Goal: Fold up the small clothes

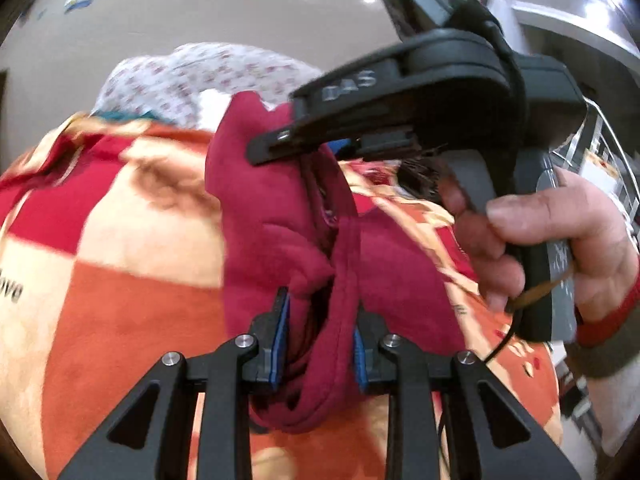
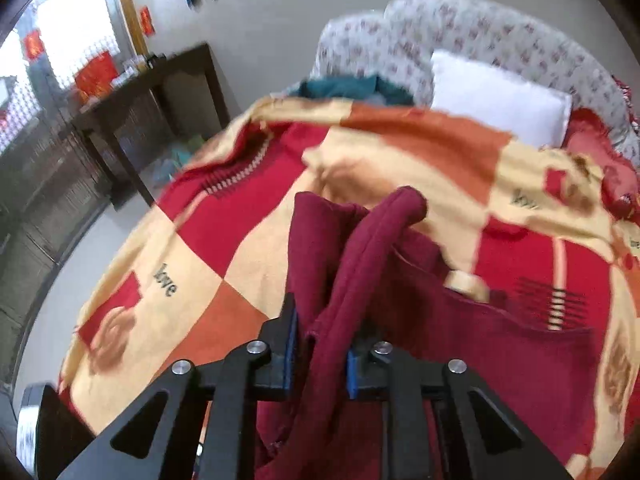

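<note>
A dark red fleece garment (image 1: 272,216) hangs bunched over the patterned blanket (image 1: 120,240). My left gripper (image 1: 320,344) is shut on a thick fold of its edge. My right gripper (image 1: 272,148), held in a hand, shows in the left wrist view above and behind, shut on the garment's far part. In the right wrist view my right gripper (image 2: 322,356) is shut on a rolled edge of the garment (image 2: 360,264), whose body (image 2: 500,344) spreads to the right over the blanket (image 2: 224,232).
A bed with a red, orange and cream blanket lies under the garment. A white pillow (image 2: 500,100) and a floral headboard (image 2: 500,36) are at the far end. A teal cloth (image 2: 344,86) lies near the pillow. A dark wooden table (image 2: 152,92) stands left of the bed.
</note>
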The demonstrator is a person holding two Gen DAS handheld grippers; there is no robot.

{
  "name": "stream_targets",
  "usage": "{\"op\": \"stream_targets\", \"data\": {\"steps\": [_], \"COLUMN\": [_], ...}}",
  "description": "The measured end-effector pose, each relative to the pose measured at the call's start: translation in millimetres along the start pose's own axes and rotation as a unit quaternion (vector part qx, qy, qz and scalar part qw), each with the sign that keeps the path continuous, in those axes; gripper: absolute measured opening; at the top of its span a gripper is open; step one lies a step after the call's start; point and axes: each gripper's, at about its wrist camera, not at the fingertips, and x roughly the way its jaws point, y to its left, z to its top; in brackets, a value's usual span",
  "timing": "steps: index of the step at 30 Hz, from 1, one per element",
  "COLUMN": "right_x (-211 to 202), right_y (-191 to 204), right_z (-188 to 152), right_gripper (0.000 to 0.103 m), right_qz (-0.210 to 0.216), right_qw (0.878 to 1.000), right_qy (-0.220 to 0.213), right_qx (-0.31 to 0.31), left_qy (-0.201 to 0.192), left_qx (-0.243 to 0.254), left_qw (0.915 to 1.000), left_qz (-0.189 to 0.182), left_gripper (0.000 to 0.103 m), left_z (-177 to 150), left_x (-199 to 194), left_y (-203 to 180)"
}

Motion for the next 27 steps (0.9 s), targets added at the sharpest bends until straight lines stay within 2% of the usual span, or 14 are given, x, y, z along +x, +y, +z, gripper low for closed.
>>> {"op": "stream_targets", "data": {"steps": [4,7,10,12,15,17,19,22,24,27], "right_x": [-68.5,-103.6,-113.0,-97.6,-62.3,-54.3,-54.2,-56.5,-63.9,-93.7], "right_y": [-47.3,-94.3,-145.6,-172.4,-192.9,-192.6,-194.8,-193.0,-192.0,-182.1], "right_z": [-14.3,-39.7,-70.9,-89.2,-110.9,-114.3,-110.2,-101.7,-103.7,-114.6], "right_gripper": [0.017,0.017,0.016,0.016,0.017,0.017,0.017,0.019,0.022,0.022], "right_qz": [-0.033,-0.067,-0.084,-0.095,-0.102,-0.109,-0.104,-0.099,-0.096,-0.069], "right_qw": [0.998,0.996,0.992,0.989,0.987,0.986,0.985,0.986,0.984,0.98], "right_qy": [-0.044,-0.059,-0.054,-0.029,-0.003,-0.024,-0.04,-0.051,-0.038,-0.059], "right_qx": [0.002,0.032,0.08,0.106,0.126,0.12,0.129,0.128,0.148,0.175], "left_qy": [0.016,0.035,0.068,0.088,0.104,0.1,0.08,0.042,0.038,0.049], "left_qx": [0.025,0.058,0.073,0.076,0.093,0.098,0.107,0.13,0.14,0.142], "left_qw": [0.9983,0.9956,0.9929,0.9915,0.9887,0.9882,0.9898,0.9906,0.9891,0.9865], "left_qz": [-0.049,-0.064,-0.065,-0.059,-0.055,-0.062,-0.049,0.002,0.027,0.065], "left_gripper": [0.026,0.026,0.026,0.028,0.04,0.06,0.065,0.072,0.073,0.073], "left_z": [18.5,18.2,0.7,-10.4,-18.9,-19.2,-16.3,-9.6,-5.9,-9.3], "left_x": [21.5,52.5,84.2,93.9,85.1,65.5,42.9,22.2,26.6,45.2], "left_y": [-54.1,-97.5,-122.6,-129.0,-129.7,-125.0,-120.5,-109.5,-101.8,-87.4]}}
